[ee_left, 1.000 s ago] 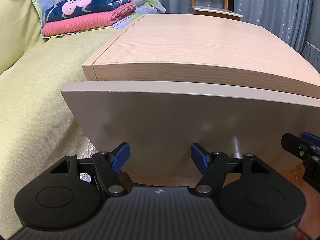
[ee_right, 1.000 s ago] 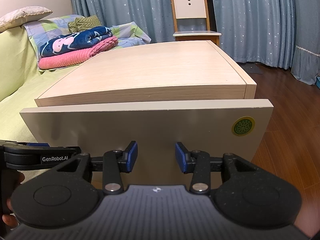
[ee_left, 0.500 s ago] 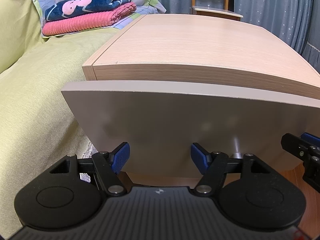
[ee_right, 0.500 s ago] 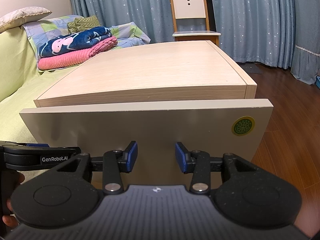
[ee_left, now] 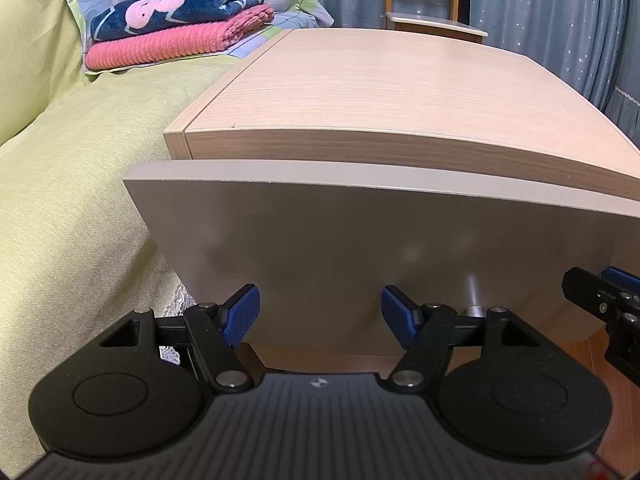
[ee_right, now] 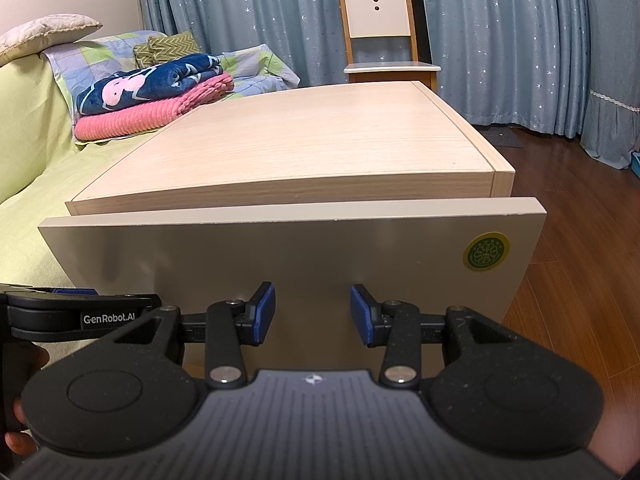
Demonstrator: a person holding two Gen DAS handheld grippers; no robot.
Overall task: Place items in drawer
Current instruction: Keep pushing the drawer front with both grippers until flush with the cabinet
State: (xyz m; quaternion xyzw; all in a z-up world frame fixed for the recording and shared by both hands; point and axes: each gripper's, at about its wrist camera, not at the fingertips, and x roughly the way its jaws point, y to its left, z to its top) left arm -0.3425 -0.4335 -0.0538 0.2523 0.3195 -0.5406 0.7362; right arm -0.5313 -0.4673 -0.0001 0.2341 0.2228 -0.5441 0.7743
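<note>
A light wood cabinet (ee_left: 400, 92) (ee_right: 304, 148) stands beside the bed. Its beige drawer front (ee_left: 380, 248) (ee_right: 280, 256) sits slightly out from the cabinet body; the inside is hidden. My left gripper (ee_left: 320, 314) is open, its blue pads right in front of the lower part of the drawer front, nothing between them. My right gripper (ee_right: 312, 312) is open too, close to the lower middle of the same panel, empty. Folded blue and pink blankets (ee_left: 180, 28) (ee_right: 156, 96) lie on the bed.
A bed with a yellow-green cover (ee_left: 68, 184) lies left of the cabinet. A wooden chair (ee_right: 380, 36) stands behind it before blue curtains (ee_right: 520, 40). Wood floor (ee_right: 580, 240) lies to the right. A round green sticker (ee_right: 486, 251) marks the drawer's upper right corner.
</note>
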